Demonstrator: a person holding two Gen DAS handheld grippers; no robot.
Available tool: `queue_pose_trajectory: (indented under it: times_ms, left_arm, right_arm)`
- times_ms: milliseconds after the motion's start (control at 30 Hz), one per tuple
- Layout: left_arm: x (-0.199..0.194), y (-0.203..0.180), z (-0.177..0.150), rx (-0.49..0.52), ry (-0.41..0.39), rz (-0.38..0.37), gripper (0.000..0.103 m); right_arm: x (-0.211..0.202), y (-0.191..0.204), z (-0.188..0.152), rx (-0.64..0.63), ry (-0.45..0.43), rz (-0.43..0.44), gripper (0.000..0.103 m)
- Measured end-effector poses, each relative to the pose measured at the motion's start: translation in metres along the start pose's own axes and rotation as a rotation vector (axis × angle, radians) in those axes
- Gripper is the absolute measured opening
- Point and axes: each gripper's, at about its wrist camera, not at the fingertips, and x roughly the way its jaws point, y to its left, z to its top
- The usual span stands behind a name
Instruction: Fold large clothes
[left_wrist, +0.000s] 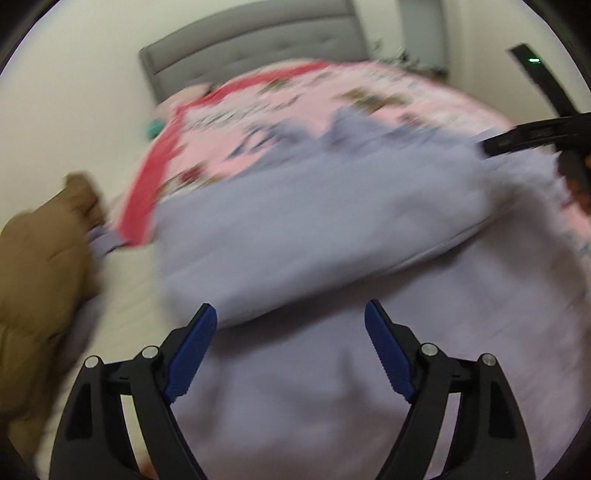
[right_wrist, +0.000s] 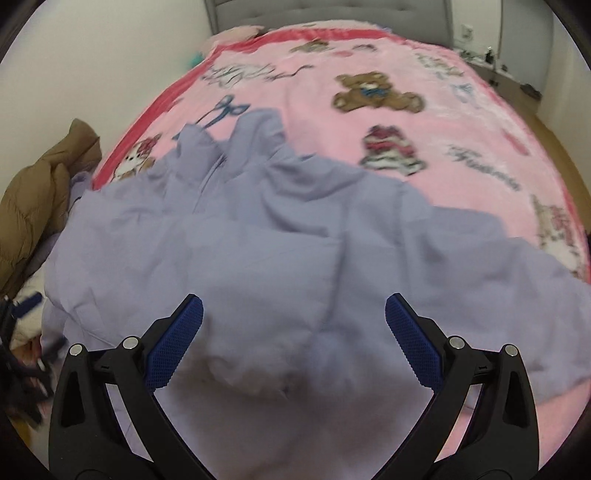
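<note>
The lavender garment (right_wrist: 280, 236) lies spread over the pink teddy-bear blanket (right_wrist: 424, 122) on the bed, giving a flat surface for folding. Left gripper (left_wrist: 290, 314) and right gripper (right_wrist: 294, 306) hang over its near edge, jaws apart, holding nothing, probably to pick new corners

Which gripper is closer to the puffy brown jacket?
Left. The left gripper sits beside the brown jacket, at the bed's edge. The right gripper is farther along the lavender garment.
</note>
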Motion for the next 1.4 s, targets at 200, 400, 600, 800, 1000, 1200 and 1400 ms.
queue_pose_trajectory:
  times_ms: [200, 400, 600, 800, 1000, 1200, 1400]
  left_arm:
    - [0.028, 0.044, -0.011, 0.050, 0.003, 0.060, 0.077]
    - [0.073, 0.060, -0.004, -0.032, 0.075, 0.027, 0.032]
    - [0.064, 0.068, -0.011, -0.162, 0.030, 0.051, 0.020]
    - [0.052, 0.059, -0.025, -0.211, 0.023, 0.080, 0.017]
    - [0.057, 0.059, -0.031, -0.208, 0.024, 0.078, 0.017]
    - [0.050, 0.058, -0.032, -0.163, 0.001, 0.071, 0.020]
    - [0.035, 0.073, -0.021, -0.115, -0.048, 0.046, 0.047]
  right_arm:
    - [0.022, 0.001, -0.008, 0.052, 0.021, 0.039, 0.077]
    - [0.019, 0.008, -0.011, 0.045, -0.005, 0.047, 0.028]
    - [-0.015, 0.029, 0.022, -0.060, -0.116, -0.022, 0.015]
    - [-0.010, 0.015, 0.048, -0.074, -0.069, -0.119, 0.015]
    - [0.040, 0.025, 0.014, -0.191, 0.008, -0.264, 0.015]
    - [0.055, 0.039, 0.002, -0.236, 0.002, -0.363, 0.023]
    - [0.007, 0.046, 0.010, -0.227, -0.099, -0.289, 0.054]
